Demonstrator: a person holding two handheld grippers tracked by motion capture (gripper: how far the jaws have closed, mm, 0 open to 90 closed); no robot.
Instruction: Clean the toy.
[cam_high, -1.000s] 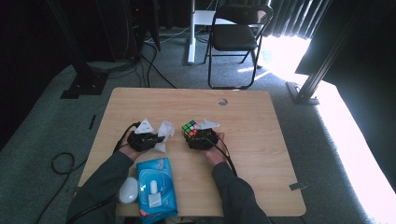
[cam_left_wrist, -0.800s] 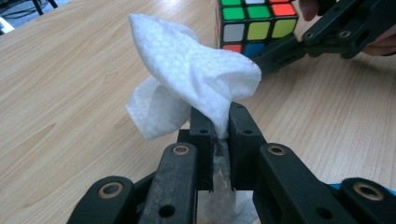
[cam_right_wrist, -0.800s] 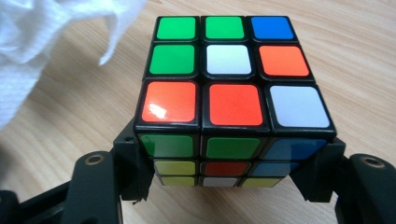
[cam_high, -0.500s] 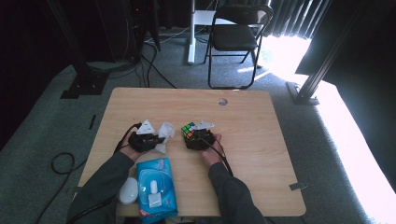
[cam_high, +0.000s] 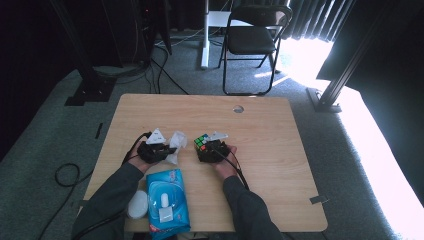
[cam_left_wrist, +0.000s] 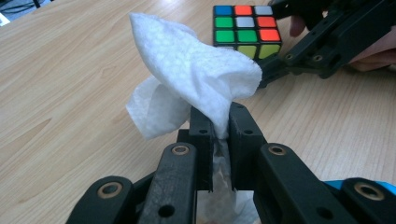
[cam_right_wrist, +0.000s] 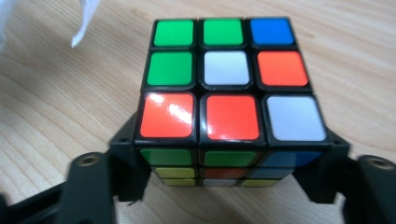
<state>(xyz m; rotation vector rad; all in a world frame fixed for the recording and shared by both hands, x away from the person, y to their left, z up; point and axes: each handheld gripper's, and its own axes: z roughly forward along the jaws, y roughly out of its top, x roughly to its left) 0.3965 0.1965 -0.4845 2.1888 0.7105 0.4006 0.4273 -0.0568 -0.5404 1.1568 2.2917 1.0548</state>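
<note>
A black folding chair (cam_high: 252, 40) stands on grey carpet (cam_high: 45, 135) beside bright sunlight (cam_high: 305, 55).

The high view hangs above the person's side of the table (cam_high: 260, 125), looking forward and down, far enough back to take in the floor and a chair (cam_high: 252, 40) beyond. The left gripper view sits low over the wood, close behind its own jaws, facing across toward the cube (cam_left_wrist: 245, 30). The right gripper view looks down on the same cube (cam_right_wrist: 229, 79) from very near. All three share it, and the tabletop.
</note>
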